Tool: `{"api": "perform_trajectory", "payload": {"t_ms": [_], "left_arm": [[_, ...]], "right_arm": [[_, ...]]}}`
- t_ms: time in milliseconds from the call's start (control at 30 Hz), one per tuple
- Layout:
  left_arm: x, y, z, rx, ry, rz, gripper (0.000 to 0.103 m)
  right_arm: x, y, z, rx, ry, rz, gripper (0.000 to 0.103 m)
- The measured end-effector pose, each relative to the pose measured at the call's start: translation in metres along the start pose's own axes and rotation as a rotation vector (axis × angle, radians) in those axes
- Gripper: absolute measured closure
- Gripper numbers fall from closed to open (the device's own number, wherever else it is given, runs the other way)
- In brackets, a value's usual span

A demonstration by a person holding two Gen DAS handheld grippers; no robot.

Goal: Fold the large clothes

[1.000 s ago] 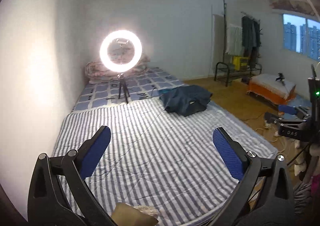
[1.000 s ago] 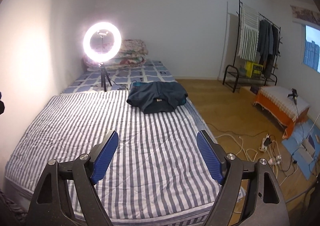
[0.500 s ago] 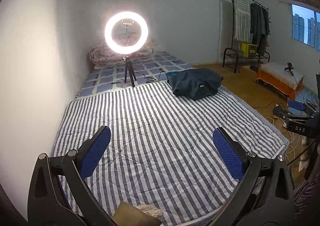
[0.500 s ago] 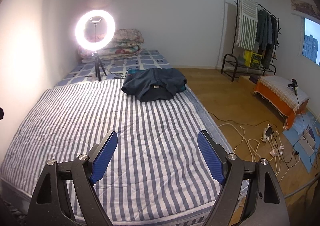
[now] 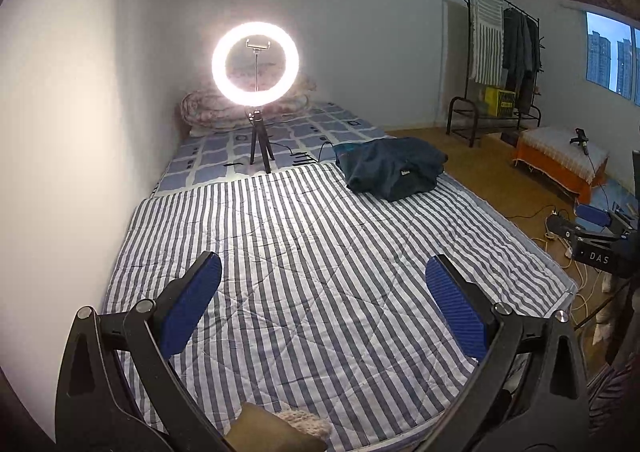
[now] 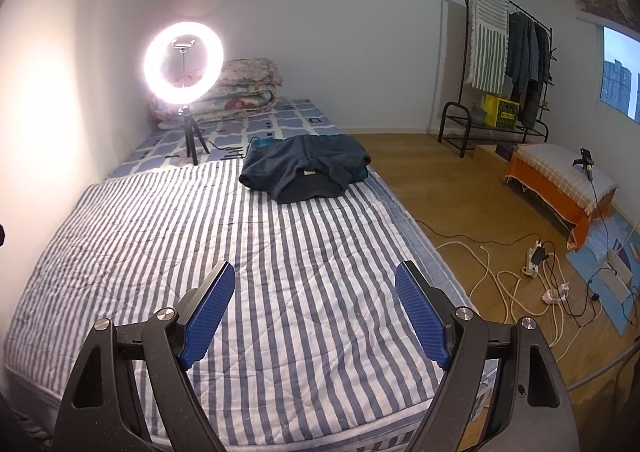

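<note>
A dark blue garment lies folded in a heap at the far right side of the striped bed cover; it also shows in the right wrist view. My left gripper is open and empty above the near end of the bed, far from the garment. My right gripper is open and empty above the near end of the striped cover. The right gripper also shows at the right edge of the left wrist view.
A lit ring light on a tripod stands mid-bed, with folded quilts behind it by the wall. A clothes rack, an orange-skirted bench and cables with a power strip occupy the wooden floor on the right.
Both views have shifted a little; the ring light and garment sit slightly differently in frame. Both grippers stay open and empty, and the garment has not moved.
</note>
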State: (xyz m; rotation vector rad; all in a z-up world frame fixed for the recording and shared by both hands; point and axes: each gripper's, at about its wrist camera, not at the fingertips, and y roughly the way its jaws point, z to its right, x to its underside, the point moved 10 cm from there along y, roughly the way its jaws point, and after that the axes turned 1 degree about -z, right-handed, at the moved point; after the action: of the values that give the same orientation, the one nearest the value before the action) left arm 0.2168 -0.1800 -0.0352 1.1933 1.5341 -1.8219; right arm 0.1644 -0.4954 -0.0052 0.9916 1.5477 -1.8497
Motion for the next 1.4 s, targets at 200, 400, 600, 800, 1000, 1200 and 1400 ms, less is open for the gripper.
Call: {"api": "perform_trajectory", "payload": {"t_ms": [200, 400, 600, 800, 1000, 1200, 1400], "left_arm": [[-0.0012, -0.0011, 0.0002, 0.001, 0.004, 0.005, 0.0], [-0.0023, -0.0029, 0.0001, -0.003, 0.006, 0.006, 0.0], [-0.0028, -0.0037, 0.0006, -0.005, 0.011, 0.009, 0.0], [-0.0026, -0.0045, 0.0007, -0.011, 0.011, 0.01, 0.0], [-0.0006, -0.0044, -0.002, -0.013, 0.011, 0.01, 0.0], [0.0001, -0.0045, -0.0016, -0.012, 0.011, 0.009, 0.0], [0.0, -0.0035, -0.002, -0.012, 0.014, 0.008, 0.0]], "right_arm": [[0.0015, 0.0019, 0.0017, -0.008, 0.021, -0.01, 0.021], [0.0029, 0.0033, 0.0057, -0.022, 0.068, -0.02, 0.021], [0.0055, 0.0053, 0.0067, -0.01, 0.059, -0.028, 0.021], [0.0055, 0.0056, 0.0076, -0.005, 0.057, -0.027, 0.021], [0.0059, 0.007, 0.0073, -0.006, 0.055, -0.032, 0.021], [0.0062, 0.0061, 0.0055, -0.008, 0.05, -0.033, 0.021], [0.006, 0.0055, 0.0057, -0.013, 0.047, -0.03, 0.021]]}}
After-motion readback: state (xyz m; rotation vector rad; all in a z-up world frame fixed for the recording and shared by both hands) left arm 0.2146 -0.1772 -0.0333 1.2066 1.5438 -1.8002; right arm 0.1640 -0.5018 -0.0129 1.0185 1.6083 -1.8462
